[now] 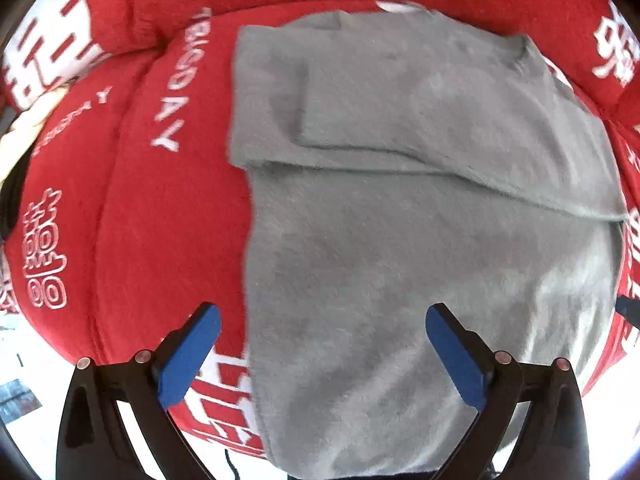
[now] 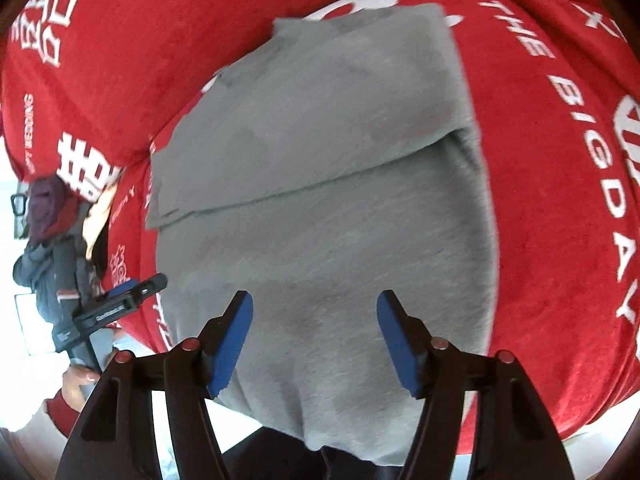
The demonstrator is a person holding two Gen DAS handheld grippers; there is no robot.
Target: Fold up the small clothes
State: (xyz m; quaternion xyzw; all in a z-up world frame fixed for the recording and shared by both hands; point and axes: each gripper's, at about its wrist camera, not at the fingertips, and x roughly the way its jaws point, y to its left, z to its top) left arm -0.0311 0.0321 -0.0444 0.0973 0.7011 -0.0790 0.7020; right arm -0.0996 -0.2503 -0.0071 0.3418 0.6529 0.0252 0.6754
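With both our left gripper point(image 1: 322, 354) and right gripper point(image 2: 314, 340) spread empty above the grey garment point(image 1: 420, 200) on the red blanket point(image 1: 160, 208), uneven pinches could undo its fold.

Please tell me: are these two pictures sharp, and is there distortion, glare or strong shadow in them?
Left wrist view: strong fisheye bending, dark corners; the grey garment is soft, blurred at its far edge; the left gripper is sharp. Right wrist view: same bending; the garment's right edge on the red blanket is smeared; the right gripper is sharp. Even light, no glare.
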